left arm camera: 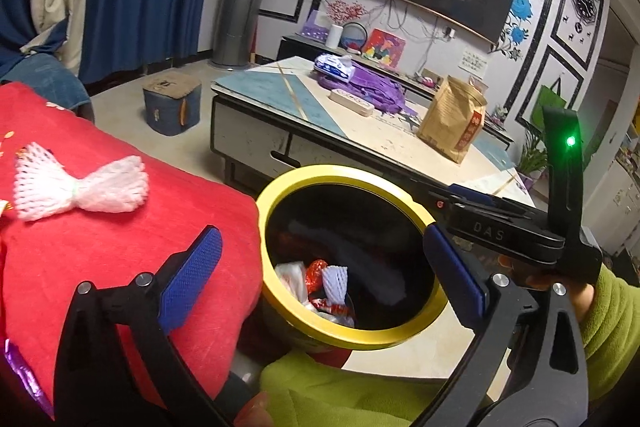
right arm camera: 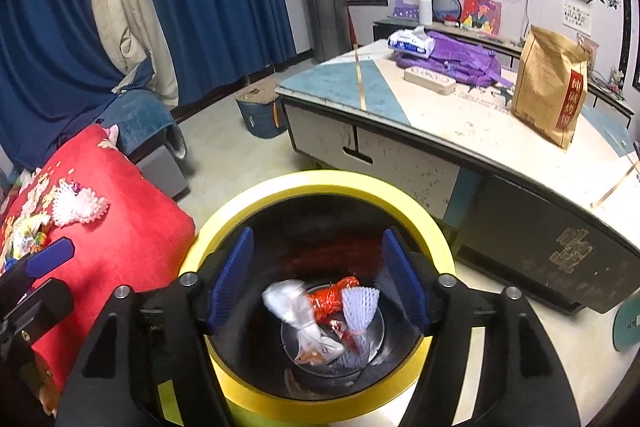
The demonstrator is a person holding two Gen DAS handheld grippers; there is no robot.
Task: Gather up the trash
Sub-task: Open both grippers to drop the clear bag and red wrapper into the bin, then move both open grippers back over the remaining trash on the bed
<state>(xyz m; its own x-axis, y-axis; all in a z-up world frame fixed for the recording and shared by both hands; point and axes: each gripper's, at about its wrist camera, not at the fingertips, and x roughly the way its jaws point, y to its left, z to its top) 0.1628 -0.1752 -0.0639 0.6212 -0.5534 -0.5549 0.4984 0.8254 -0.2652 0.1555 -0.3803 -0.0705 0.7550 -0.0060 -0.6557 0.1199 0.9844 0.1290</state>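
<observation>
the left gripper [left arm camera: 320,279] stands wide open over the left side of the bin [left arm camera: 280,187], nothing between its blue pads. the right gripper [right arm camera: 316,279] hangs directly above the bin's mouth with its jaws parted and empty. no earlier picture is given, so only this state can be told.

the bin is black inside with a yellow rim and stands on the floor, just right of a red cushion [left arm camera: 120,247]. at its bottom lie a white plastic wrapper [right arm camera: 292,303], a red wrapper [right arm camera: 332,299] and a pale foam fruit net [right arm camera: 360,303], touching one another.

another white foam net [left arm camera: 80,183] lies on the cushion, well left of the bin. beyond the bin stands a low bench [left arm camera: 280,95] carrying a brown paper bag [left arm camera: 452,119].
</observation>
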